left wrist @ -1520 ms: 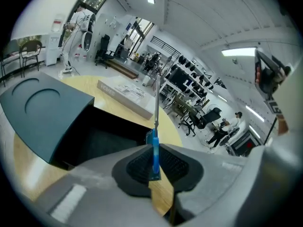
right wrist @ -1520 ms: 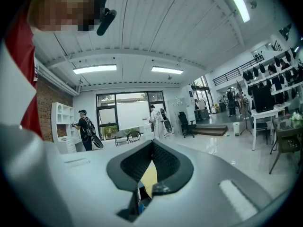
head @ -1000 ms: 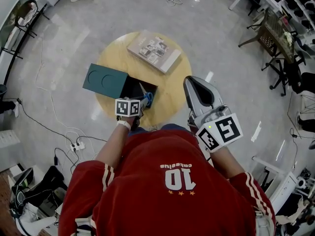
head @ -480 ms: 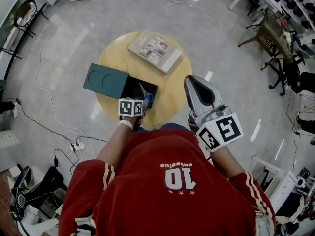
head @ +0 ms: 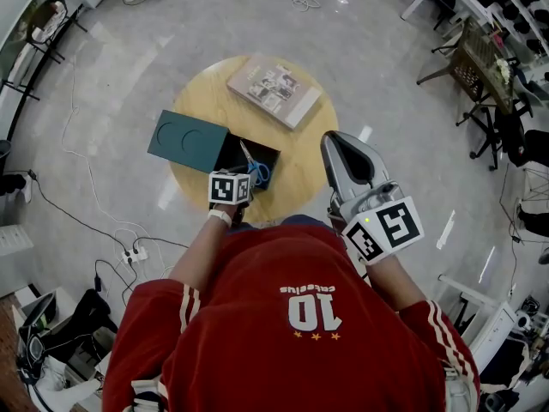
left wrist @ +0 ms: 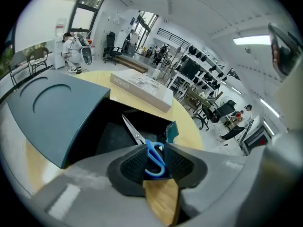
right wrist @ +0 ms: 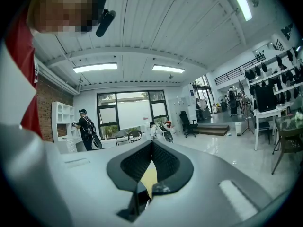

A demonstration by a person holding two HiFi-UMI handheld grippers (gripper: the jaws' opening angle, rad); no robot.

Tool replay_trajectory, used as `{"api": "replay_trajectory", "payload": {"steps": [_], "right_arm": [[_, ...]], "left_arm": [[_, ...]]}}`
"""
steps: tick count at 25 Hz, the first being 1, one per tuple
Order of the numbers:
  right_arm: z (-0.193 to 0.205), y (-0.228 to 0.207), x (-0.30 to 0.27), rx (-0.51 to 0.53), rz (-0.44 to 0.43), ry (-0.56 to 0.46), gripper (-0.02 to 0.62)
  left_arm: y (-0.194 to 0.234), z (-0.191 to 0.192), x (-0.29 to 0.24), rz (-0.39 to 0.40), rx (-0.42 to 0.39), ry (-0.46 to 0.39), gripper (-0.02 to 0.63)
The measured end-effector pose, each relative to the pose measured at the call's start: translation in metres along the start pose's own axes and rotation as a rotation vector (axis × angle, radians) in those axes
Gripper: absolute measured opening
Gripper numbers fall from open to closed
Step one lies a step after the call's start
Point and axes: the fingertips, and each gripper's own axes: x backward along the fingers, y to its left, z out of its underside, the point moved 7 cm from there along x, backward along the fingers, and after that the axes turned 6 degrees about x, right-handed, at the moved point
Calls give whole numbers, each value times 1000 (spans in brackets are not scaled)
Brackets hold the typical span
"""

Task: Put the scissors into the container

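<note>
The scissors, with blue handles and steel blades, lie in the black inside of the dark teal container on the round wooden table. The container's lid is slid off to the left. My left gripper sits at the container's near edge. Its jaws have just been opening. In the left gripper view the blue handle lies between the spread pads and the blades point into the box. My right gripper hangs off the table's right side, shut and empty.
A flat grey book-like box lies at the far side of the table, seen beyond the container in the left gripper view. Cables and a power strip lie on the floor at left. Chairs and desks stand at right.
The left gripper's marker cube has drawn slightly back from the container, and more of the blue handle shows beyond it. The right gripper has stayed where it was.
</note>
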Motion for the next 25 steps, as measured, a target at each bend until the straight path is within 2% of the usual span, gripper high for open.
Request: {"api": "replay_trajectory", "payload": {"steps": [5,13,19,25], "right_arm": [[0,1,-3,0,-12,-2,-2],[-1,5,-3,2,-37,-7,-2],[-2,1,-3,10,-67,3,-2],[-6,-3,8,10,-98,-1,-2]], "left_arm": [[5,0,3,-10,8,-22,121],[6,-11,26,-34,-15,-112,121],[-4,-27,53,-61,-24,-219,121],[-32,-45,102,-78,-54,-369,121]]}}
